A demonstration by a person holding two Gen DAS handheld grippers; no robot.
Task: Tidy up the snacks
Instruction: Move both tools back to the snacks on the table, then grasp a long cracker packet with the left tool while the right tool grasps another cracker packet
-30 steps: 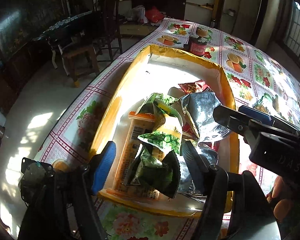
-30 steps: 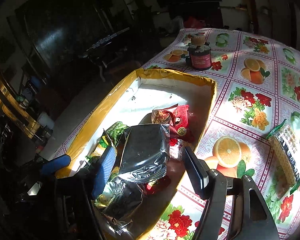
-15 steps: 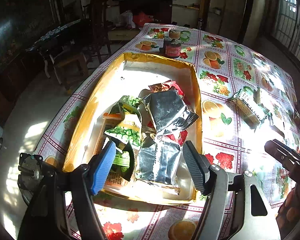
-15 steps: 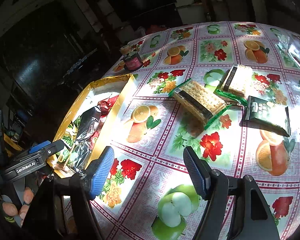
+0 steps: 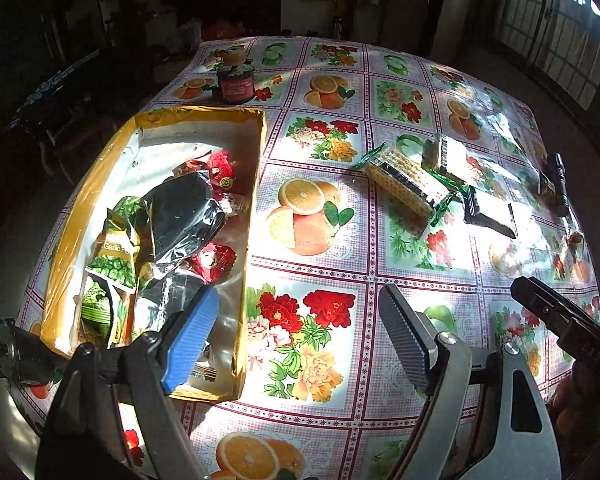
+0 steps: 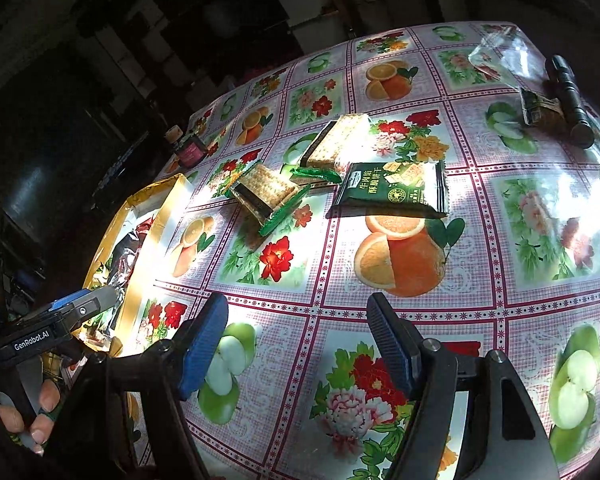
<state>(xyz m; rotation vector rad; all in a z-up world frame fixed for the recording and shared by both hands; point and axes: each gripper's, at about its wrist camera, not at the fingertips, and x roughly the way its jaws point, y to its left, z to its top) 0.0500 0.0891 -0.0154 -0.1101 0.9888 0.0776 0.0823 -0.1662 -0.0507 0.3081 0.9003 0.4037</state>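
Note:
A yellow-rimmed box (image 5: 256,184) on the flowered tablecloth holds several snack bags: a silver foil bag (image 5: 184,216), green pea bags (image 5: 114,258) and red packets (image 5: 214,260). The box also shows in the right wrist view (image 6: 156,240). Two cracker packs (image 5: 406,184) (image 6: 266,192) (image 6: 340,140) and a dark green biscuit packet (image 6: 392,190) (image 5: 488,216) lie on the cloth to the right of the box. My left gripper (image 5: 300,340) is open and empty by the box's near right corner. My right gripper (image 6: 300,344) is open and empty above bare cloth, short of the packet.
A dark red jar (image 5: 236,84) stands beyond the box. A black flashlight (image 6: 572,100) and a small brown pack (image 6: 538,110) lie at the table's far right. A clear plastic wrapper (image 6: 496,52) lies behind them. Chairs and dark furniture stand off the left edge.
Both grippers have swung right, away from the box. The right gripper left the silver bag in the box and now faces the loose snacks on the cloth.

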